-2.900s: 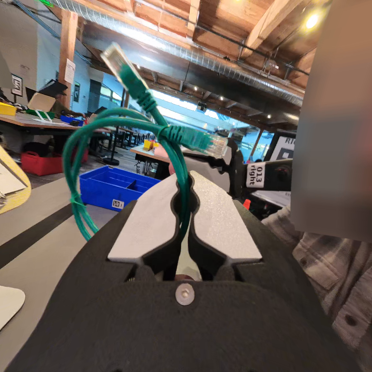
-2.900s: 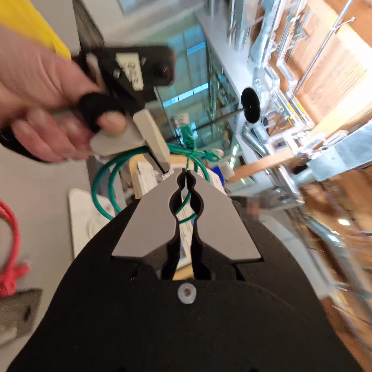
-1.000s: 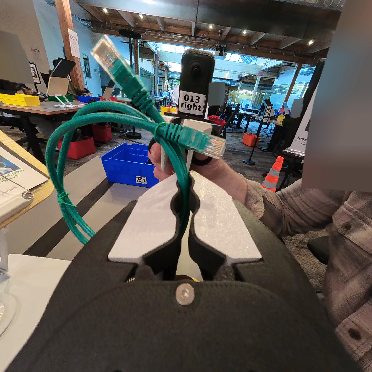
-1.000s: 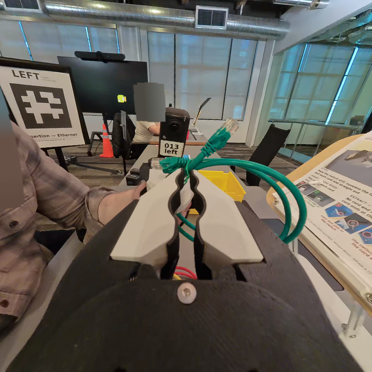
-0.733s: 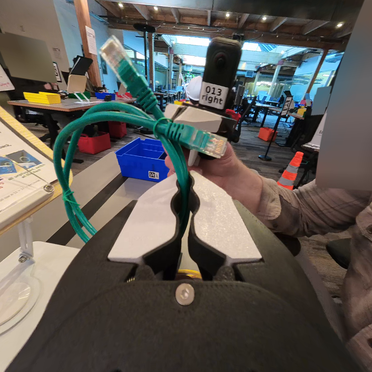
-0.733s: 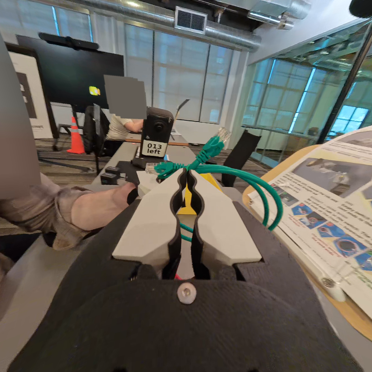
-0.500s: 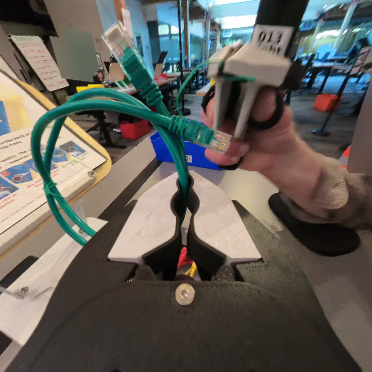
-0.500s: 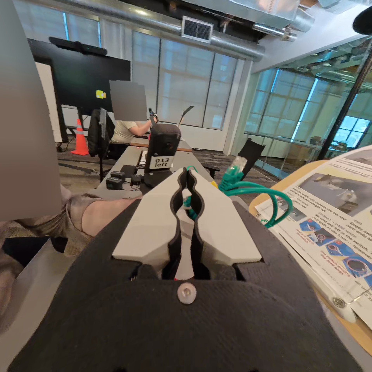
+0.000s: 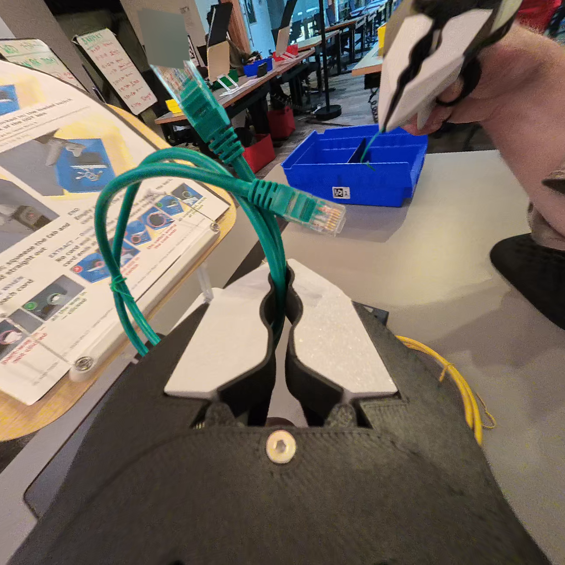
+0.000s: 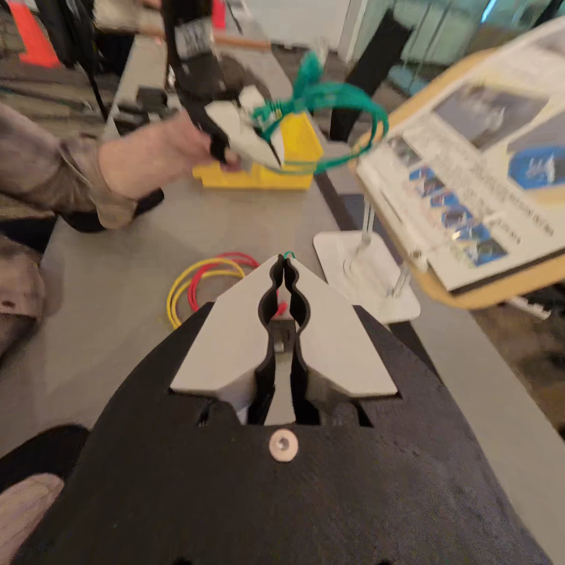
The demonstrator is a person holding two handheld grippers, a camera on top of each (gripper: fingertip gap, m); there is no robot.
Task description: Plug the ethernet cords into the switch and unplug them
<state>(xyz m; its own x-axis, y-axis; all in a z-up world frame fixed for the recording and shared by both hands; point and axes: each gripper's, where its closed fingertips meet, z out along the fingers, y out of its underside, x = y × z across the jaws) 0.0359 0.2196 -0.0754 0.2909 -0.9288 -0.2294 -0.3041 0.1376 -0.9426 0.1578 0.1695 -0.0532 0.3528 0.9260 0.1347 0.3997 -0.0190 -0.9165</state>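
Note:
My left gripper (image 9: 279,269) is shut on a coiled green ethernet cord (image 9: 122,214), held above the table. One clear plug (image 9: 189,82) points up and the other plug (image 9: 318,214) points right. A thin green tie (image 9: 117,281) binds the coil's left side. My right gripper (image 10: 282,258) is shut on a loose green twist tie (image 10: 289,254). In the left wrist view the right gripper (image 9: 385,125) holds that twist tie (image 9: 370,149) above the blue bin (image 9: 351,180). The right wrist view is blurred and shows the left gripper (image 10: 276,159) with the green cord (image 10: 351,122).
Yellow cord (image 10: 183,281) and red cord (image 10: 241,256) coils lie on the grey table (image 10: 122,275). A yellow bin (image 10: 275,171) stands behind them. An instruction board (image 9: 76,244) on a clear stand with a white base (image 10: 360,275) stands along the table's edge. A person's sleeve (image 10: 46,171) is at the left. Spacing between my two grippers at the tips: around 15 cm.
My right gripper has drawn away from the green cord with a twist tie in it and now hangs over the blue bin. Both views have tipped down toward the table.

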